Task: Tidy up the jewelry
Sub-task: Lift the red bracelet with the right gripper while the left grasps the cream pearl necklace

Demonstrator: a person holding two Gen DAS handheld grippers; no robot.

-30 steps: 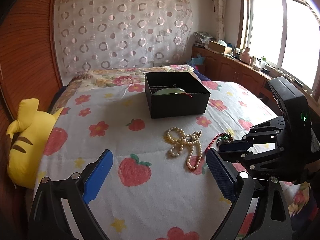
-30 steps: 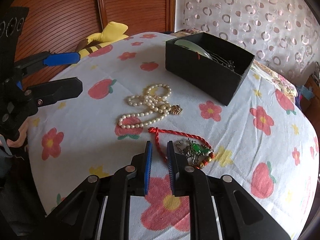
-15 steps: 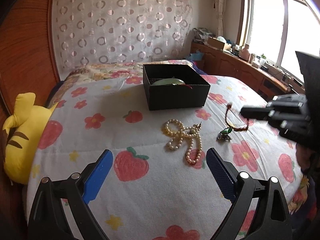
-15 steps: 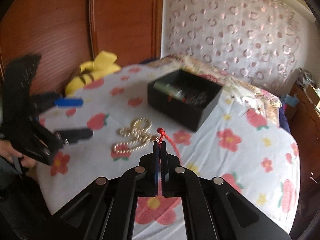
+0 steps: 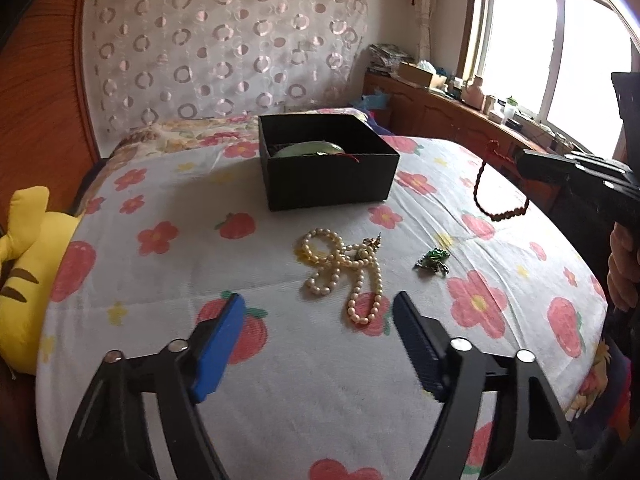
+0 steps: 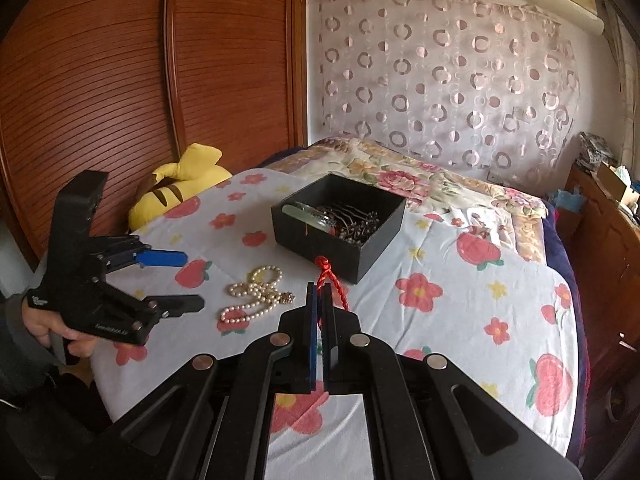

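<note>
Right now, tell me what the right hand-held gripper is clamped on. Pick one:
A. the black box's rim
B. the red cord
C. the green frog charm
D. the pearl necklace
B: the right hand-held gripper is shut on the red cord, which hangs clear of the bed, while the pearl necklace and green frog charm lie on the quilt.

The red cord (image 6: 333, 285) vanishes between the right tongs (image 6: 320, 292).
</note>
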